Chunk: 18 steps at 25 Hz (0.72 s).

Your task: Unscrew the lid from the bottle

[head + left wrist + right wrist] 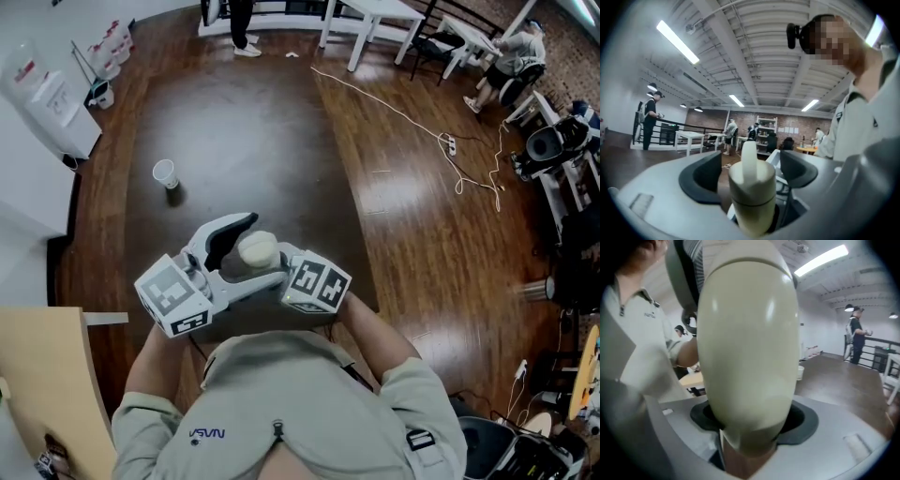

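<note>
near field, head view: i hold both grippers close to my chest, off the right edge of the tan desk [42, 375], above the wood floor [262, 131]. the cream bottle [258, 249] sits between them, clear of the desk and floor.

right gripper [752, 420]: its jaws are closed onto the bottle's body, the dark pads [806, 420] pressing either side. the bottle fills most of that gripper's view.

left gripper [750, 171]: its jaws stand apart, one on each side of the lid [752, 185], and i read a narrow gap on both sides. the lid is seated on the bottle, with a seam line visible below it. a pale carry loop [749, 157] rises from the lid's top.

middle field: a paper cup [165, 173] stands alone on the floor, well beyond the desk's far edge. a white cable [394, 108] trails across the boards to the right.

far field: a white table [380, 19] and a seated person [511, 52].
</note>
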Each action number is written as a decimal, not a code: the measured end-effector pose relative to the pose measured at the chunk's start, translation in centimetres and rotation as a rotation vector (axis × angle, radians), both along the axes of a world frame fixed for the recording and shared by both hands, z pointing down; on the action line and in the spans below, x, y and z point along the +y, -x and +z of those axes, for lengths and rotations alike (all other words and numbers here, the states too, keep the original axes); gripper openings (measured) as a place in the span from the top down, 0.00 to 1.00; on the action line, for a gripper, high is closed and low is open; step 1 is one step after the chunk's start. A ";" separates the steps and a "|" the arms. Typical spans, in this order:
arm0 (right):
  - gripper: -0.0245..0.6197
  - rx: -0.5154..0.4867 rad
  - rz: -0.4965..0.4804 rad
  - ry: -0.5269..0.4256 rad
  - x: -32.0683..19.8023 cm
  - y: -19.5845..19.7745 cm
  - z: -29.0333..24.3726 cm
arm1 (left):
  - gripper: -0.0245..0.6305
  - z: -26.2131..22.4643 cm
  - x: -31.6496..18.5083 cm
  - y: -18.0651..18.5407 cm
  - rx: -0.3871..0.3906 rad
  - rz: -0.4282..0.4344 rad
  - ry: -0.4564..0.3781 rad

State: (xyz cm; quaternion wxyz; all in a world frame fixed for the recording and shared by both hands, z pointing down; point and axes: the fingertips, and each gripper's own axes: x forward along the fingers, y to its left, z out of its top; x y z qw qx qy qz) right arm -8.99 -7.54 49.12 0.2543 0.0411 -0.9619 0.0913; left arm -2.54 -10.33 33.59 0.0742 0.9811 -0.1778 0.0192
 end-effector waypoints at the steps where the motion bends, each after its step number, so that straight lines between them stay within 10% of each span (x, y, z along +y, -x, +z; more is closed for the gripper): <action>1: 0.49 -0.030 -0.090 0.044 1.5 0.1 -0.6 | 0.36 -0.4 0.6 0.1 0.025 0.054 0.006; 9: 0.49 -0.185 -0.641 0.320 10.7 -1.2 -6.3 | 0.35 -3.0 5.2 0.7 0.206 0.489 0.067; 18: 0.49 -0.106 -0.808 0.367 12.6 -1.0 -6.9 | 0.43 -3.5 7.5 1.3 0.234 0.725 0.100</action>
